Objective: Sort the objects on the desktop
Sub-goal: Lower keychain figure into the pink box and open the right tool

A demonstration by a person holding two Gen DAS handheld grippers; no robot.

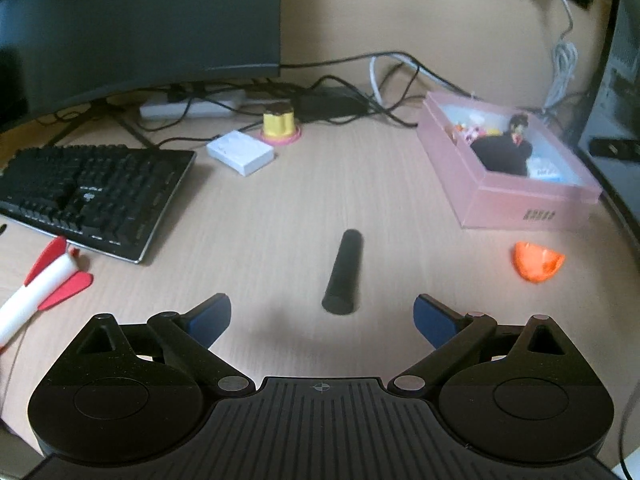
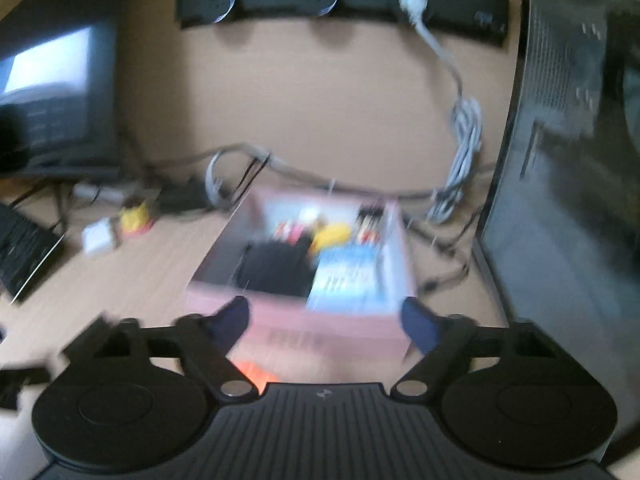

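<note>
A black cylinder (image 1: 344,272) lies on the wooden desk, its near end just ahead of my left gripper (image 1: 323,318), which is open and empty, one blue pad to each side. An orange piece (image 1: 538,262) lies to the right, below a pink box (image 1: 508,208) that holds a dark figure and small toys. A white rocket with red fins (image 1: 40,292) lies at the left. In the blurred right wrist view, my right gripper (image 2: 326,322) hangs open and empty before the pink box (image 2: 320,336). An orange blur (image 2: 252,372) shows under its left finger.
A black keyboard (image 1: 88,196) and monitor (image 1: 140,20) fill the left. A small white box (image 1: 240,152) and a yellow cup (image 1: 278,122) sit behind, among tangled cables (image 1: 360,92). A dark computer case (image 2: 568,200) stands right of the pink box.
</note>
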